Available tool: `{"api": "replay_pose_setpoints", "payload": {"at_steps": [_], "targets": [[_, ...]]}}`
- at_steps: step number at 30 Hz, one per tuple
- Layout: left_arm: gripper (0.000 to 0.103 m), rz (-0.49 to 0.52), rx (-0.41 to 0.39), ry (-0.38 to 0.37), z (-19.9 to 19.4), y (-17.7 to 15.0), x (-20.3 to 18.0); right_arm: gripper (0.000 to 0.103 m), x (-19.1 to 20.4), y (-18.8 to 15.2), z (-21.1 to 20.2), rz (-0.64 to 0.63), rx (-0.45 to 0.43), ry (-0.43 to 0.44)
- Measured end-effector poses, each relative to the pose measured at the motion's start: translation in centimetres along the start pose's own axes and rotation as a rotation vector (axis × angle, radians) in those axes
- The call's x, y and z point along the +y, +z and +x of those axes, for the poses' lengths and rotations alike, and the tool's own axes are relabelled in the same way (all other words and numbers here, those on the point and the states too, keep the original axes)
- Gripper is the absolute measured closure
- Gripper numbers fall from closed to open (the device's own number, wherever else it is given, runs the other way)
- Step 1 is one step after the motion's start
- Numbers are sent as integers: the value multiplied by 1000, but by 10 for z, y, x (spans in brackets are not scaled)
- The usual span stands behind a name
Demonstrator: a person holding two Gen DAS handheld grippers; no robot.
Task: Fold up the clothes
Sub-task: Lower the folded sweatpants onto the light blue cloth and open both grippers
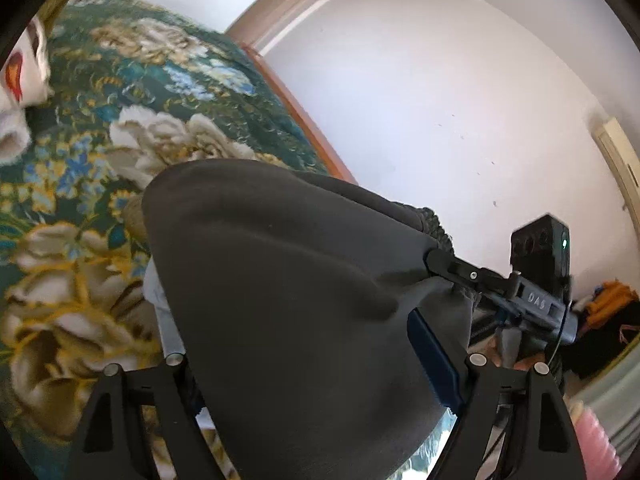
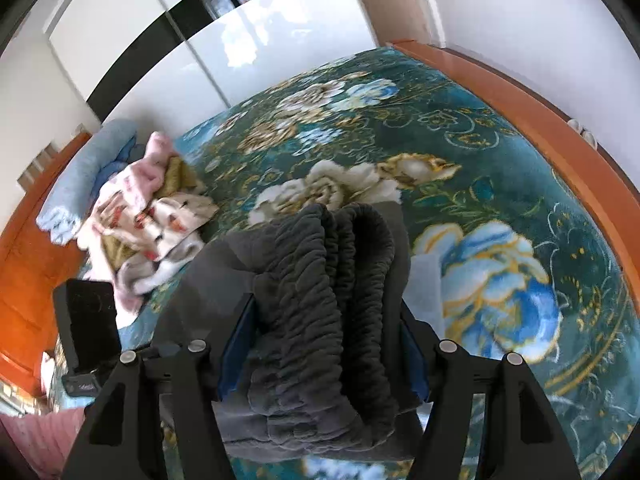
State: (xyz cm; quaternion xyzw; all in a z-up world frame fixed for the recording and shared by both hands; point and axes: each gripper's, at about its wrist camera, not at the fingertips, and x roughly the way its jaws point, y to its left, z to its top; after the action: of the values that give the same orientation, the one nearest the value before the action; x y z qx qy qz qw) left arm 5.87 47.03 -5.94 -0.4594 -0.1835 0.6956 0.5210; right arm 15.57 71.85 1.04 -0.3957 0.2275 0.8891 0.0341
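A dark grey garment [image 1: 288, 280] hangs bunched above the floral bed cover [image 1: 80, 184]. In the left wrist view it fills the whole gap of my left gripper [image 1: 300, 344], and the blue pad [image 1: 434, 360] presses into its side. My right gripper [image 1: 444, 270] reaches in from the right and clamps the garment's upper edge. In the right wrist view the gathered elastic waistband [image 2: 320, 292] is folded into thick ridges between both blue pads of the right gripper [image 2: 328, 320], which is shut on it. The ends of the garment are hidden below the fingers.
A heap of pink and white patterned clothes [image 2: 152, 216] and a light blue rolled blanket [image 2: 80, 176] lie at the bed's left side. An orange wooden bed frame [image 2: 580, 160] borders the bed on the right. White walls stand behind it, and an orange bag [image 1: 612, 304] sits on the floor.
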Motion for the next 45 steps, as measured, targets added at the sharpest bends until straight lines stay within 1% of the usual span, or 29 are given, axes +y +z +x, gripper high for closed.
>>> {"api": "replay_pose_setpoints", "payload": {"at_steps": [2, 4, 6, 8, 12, 15, 17, 18, 20, 22, 23, 24, 26, 27, 29, 32, 36, 38, 40, 42, 45], "targets": [[16, 12, 20, 28, 7, -3, 3, 34, -13, -6, 13, 31, -2, -13], [15, 38, 41, 26, 7, -4, 5, 31, -28, -16, 28, 72, 7, -28], [15, 37, 58, 25, 3, -3, 8, 28, -40, -23, 30, 121, -10, -15], [15, 18, 52, 20, -12, 0, 11, 26, -45, -25, 26, 148, -29, 4], [15, 53, -2, 97, -44, 7, 7, 23, -43, -29, 12, 129, -17, -24], [15, 120, -63, 147, -66, 8, -7, 23, -48, -33, -4, 144, -26, -70], [15, 180, -80, 144, -71, 6, -26, 23, -50, -31, -18, 167, -57, -129], [15, 230, -74, 142, -68, 3, -39, 23, -46, -29, -25, 161, -77, -154], [15, 334, -64, 147, -59, -7, -62, 23, -26, -25, -36, 104, -120, -175], [15, 434, -59, 165, -47, -18, -79, 23, 7, -25, -39, -6, -137, -144], [15, 457, -54, 182, -44, -23, -82, 23, 19, -28, -38, -59, -141, -126], [15, 459, -37, 207, -37, -28, -78, 23, 29, -31, -35, -108, -143, -112], [15, 447, 1, 245, -21, -33, -69, 22, 38, -40, -24, -164, -129, -129], [15, 432, 22, 256, -13, -34, -63, 22, 36, -43, -15, -155, -111, -137], [15, 439, 23, 287, -5, -36, -57, 22, 30, -49, 2, -129, -84, -130], [14, 454, 37, 306, 6, -36, -56, 22, 22, -56, 24, -113, -59, -164], [11, 456, 64, 361, 16, -41, -47, 22, 15, -62, 34, -86, -69, -172], [11, 423, 59, 353, 7, -43, -43, 22, 17, -61, 24, -77, -85, -158], [11, 388, 38, 368, -6, -43, -40, 22, 24, -62, 3, -72, -119, -131], [11, 364, 6, 389, -22, -49, -42, 22, 28, -68, -16, -87, -141, -151], [11, 345, -34, 455, -45, -76, -44, 20, 28, -86, -31, -83, -115, -199]]}}
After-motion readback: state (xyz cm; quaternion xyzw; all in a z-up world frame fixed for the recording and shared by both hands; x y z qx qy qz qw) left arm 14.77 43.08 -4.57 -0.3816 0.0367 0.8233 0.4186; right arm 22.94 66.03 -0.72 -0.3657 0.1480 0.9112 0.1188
